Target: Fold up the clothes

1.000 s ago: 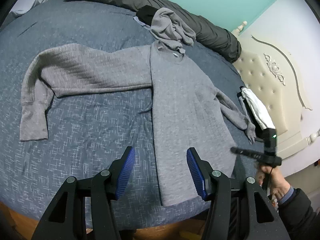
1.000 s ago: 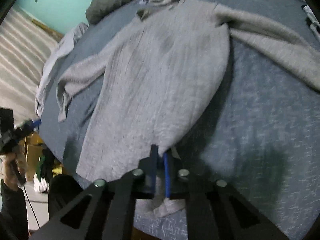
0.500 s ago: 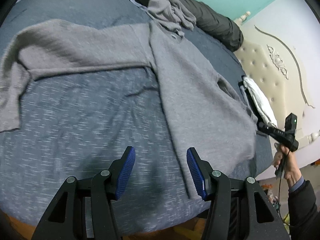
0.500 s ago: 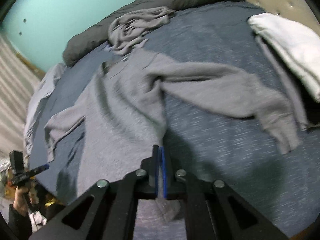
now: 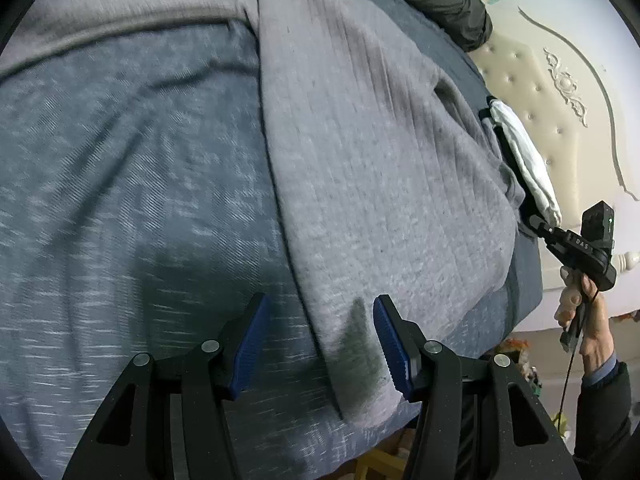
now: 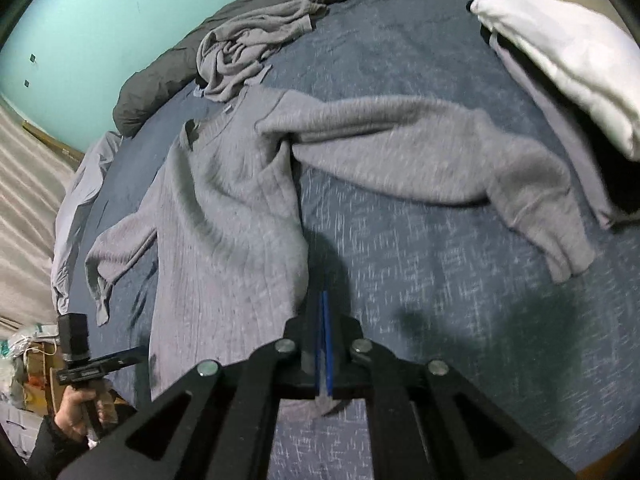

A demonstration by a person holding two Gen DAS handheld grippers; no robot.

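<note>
I see left gripper (image 5: 318, 344) jaws apart over grey sweater (image 5: 372, 168) hem | near bed (image 5: 120, 200) foot edge

Sweater (image 6: 232, 216) spread on bed (image 6: 420, 280); crumpled garment (image 6: 248, 48) behind collar (folded stack (image 6: 560, 52) right).

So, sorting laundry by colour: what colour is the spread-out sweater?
Plain light grey sweater, ribbed knit; clearest in the right wrist view.

Two fisheye wrist views low over the bed (image 5: 100, 200), from opposite hem corners, sharing the sweater (image 5: 380, 152).
</note>
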